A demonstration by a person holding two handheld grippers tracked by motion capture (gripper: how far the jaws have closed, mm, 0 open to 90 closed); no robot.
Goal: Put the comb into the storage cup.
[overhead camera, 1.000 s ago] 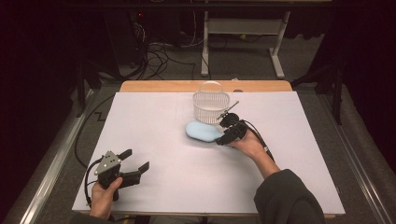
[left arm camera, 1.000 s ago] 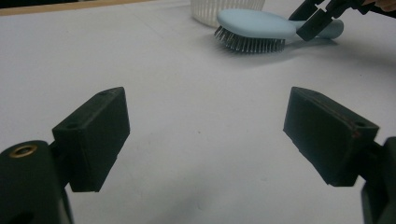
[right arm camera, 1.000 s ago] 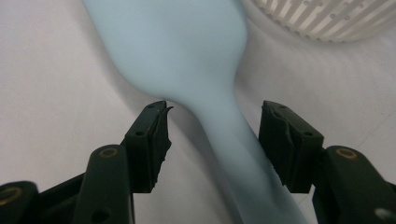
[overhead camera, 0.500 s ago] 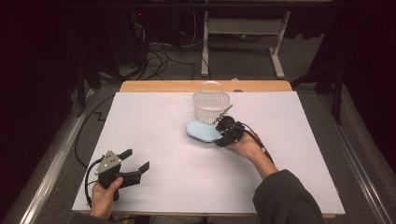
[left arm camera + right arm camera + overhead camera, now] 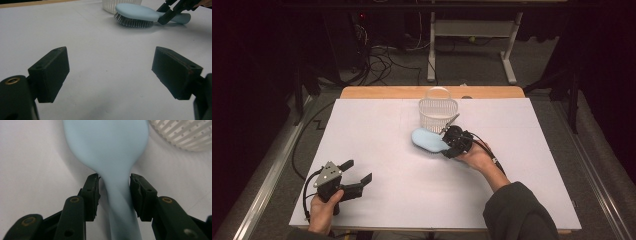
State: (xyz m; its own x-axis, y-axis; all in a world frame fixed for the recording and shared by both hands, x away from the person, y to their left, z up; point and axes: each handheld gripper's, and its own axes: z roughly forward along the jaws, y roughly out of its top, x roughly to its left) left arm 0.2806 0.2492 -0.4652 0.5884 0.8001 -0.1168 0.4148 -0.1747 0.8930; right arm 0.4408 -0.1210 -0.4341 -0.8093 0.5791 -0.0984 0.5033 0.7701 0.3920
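One light-blue hairbrush (image 5: pixel 428 139) is lying bristles down near the middle of the tabletop (image 5: pixel 377 130), toward the far edge, its head just beside a white slotted basket (image 5: pixel 438 111). Right gripper (image 5: pixel 114 192) is straddling the handle; its jaws have just been closing, and whether the pads are pressing yet is hard to tell. The handle's end is running out of the right gripper view. Left gripper (image 5: pixel 357 176) is resting by the near left corner, jaws spread wide and holding nothing.

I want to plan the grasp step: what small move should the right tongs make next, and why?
Probably close a little more: the right tongs, which have just been closing, straddle the neck of the light-blue plastic hairbrush, but slim gaps seem to remain beside both pads.
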